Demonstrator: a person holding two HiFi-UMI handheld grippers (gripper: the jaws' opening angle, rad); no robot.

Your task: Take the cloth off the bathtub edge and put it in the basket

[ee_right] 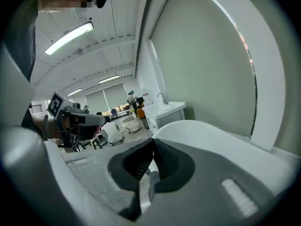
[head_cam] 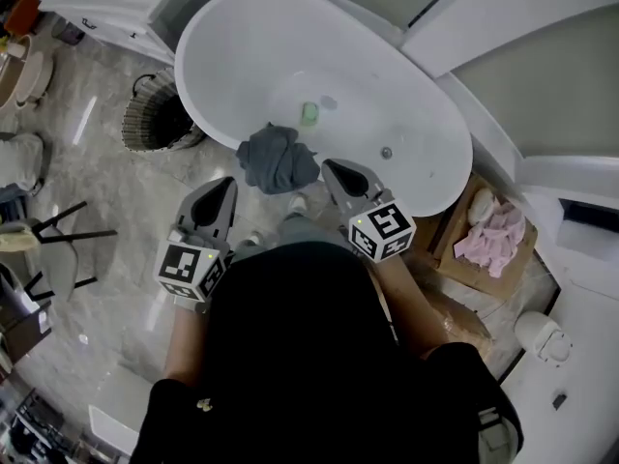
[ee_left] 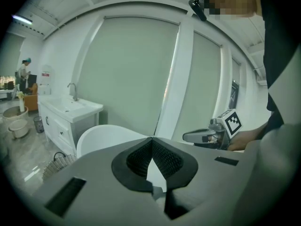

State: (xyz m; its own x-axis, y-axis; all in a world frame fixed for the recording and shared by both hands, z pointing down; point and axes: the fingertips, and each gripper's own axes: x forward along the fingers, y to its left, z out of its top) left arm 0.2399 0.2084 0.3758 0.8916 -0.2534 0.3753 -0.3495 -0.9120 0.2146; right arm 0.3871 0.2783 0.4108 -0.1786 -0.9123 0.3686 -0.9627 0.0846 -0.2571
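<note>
- Cloth [head_cam: 278, 159], grey and bunched, hangs over the near edge of the tub [head_cam: 242, 27], part inside the rim and part down the outer wall.
- We hold the left gripper [head_cam: 226, 184] just left of the cloth and below it, apart from it. Its fingers [ee_left: 138, 157] are clenched tip to tip with nothing between them.
- We hold the right gripper [head_cam: 332, 167] just right of the cloth, its tip close to the fabric; we cannot tell whether it touches. Its fingers [ee_right: 141, 161] are also clenched together and empty.
- The two grippers flank the cloth, and both point up towards the tub.
- The basket [head_cam: 155, 119], dark wicker, stands on the floor [head_cam: 106, 172] against the tub's left end, well left of the cloth. The curve of the tub's wall lies between the two.
- Inside the tub we see a small green thing [head_cam: 309, 114] above the cloth and a drain [head_cam: 387, 152] to the right.
- A sink cabinet [head_cam: 116, 3] stands behind the basket.
- A dark-legged chair [head_cam: 53, 230] stands on the floor at the far left.
- A box [head_cam: 484, 269] right of the tub carries a pink cloth [head_cam: 495, 235].
- Our shoes [head_cam: 295, 204] stand on the floor below the cloth, between the grippers.
</note>
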